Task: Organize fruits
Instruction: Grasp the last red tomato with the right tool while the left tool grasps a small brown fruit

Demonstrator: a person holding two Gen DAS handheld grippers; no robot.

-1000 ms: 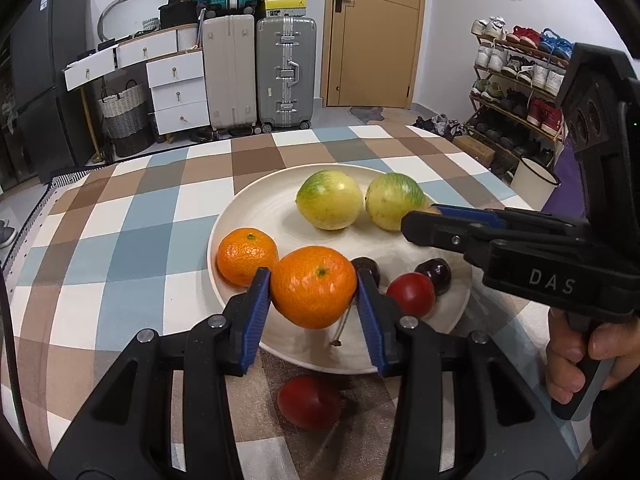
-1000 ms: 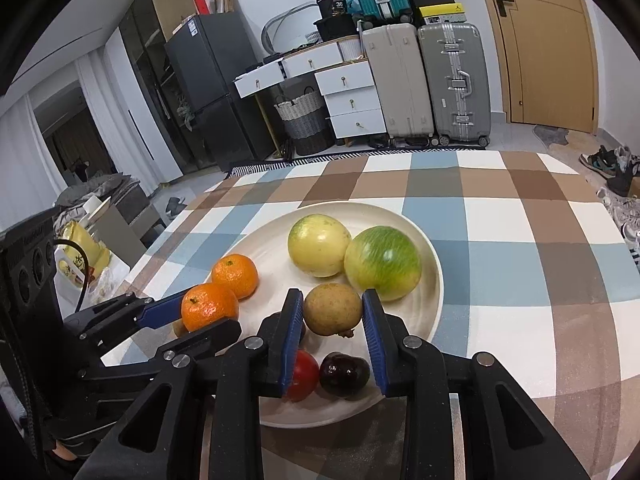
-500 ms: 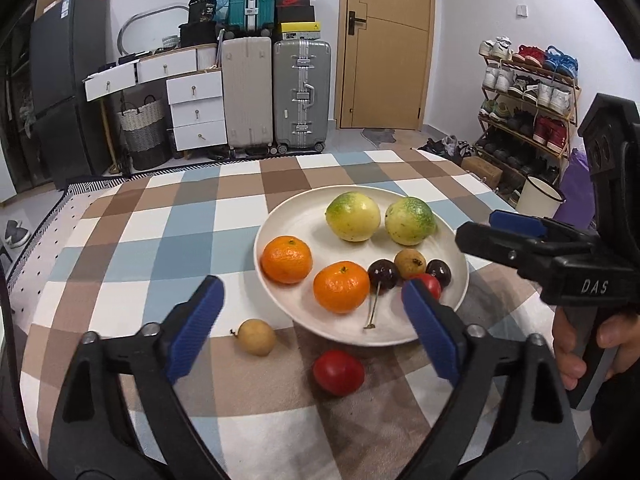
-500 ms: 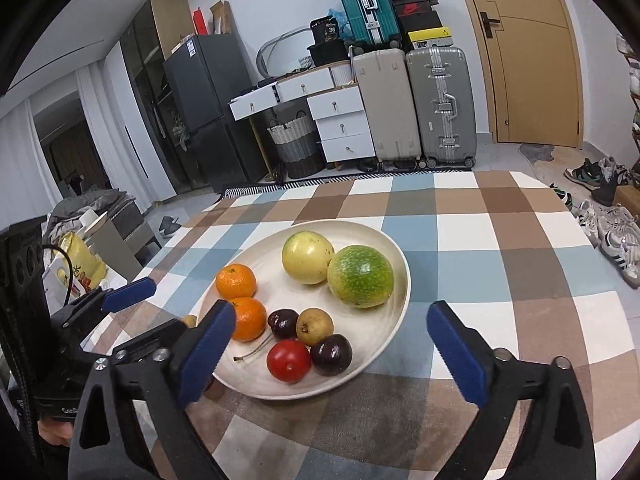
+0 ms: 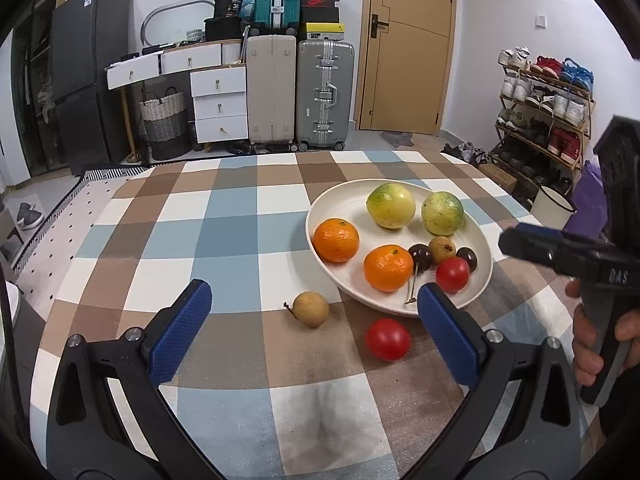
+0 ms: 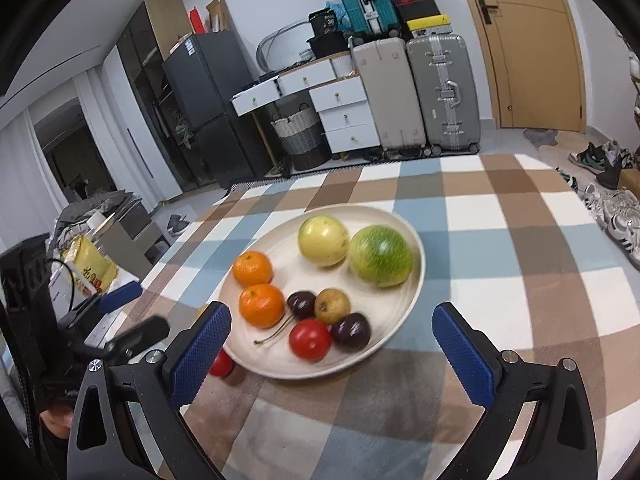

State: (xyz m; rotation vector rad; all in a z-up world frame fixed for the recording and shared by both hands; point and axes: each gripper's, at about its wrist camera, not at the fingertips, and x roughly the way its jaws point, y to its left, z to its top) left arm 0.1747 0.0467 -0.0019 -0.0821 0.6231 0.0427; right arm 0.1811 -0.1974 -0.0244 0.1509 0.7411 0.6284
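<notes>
My left wrist camera looks from the near-left of the plate [image 5: 318,216], facing across the bench [image 5: 224,240] toward the door [image 5: 408,44], fairly close. My right wrist camera sits near-right of the plate [image 6: 416,248], angled toward the fridge [image 6: 200,112]. Both views share the plate, the suitcases [image 5: 324,92] and each other's gripper.

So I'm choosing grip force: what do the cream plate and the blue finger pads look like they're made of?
Round cream plate: probably glazed ceramic or melamine, going by its smooth, faintly glossy rim. Blue finger pads: likely rubber, matte with a fine knurled texture.
</notes>
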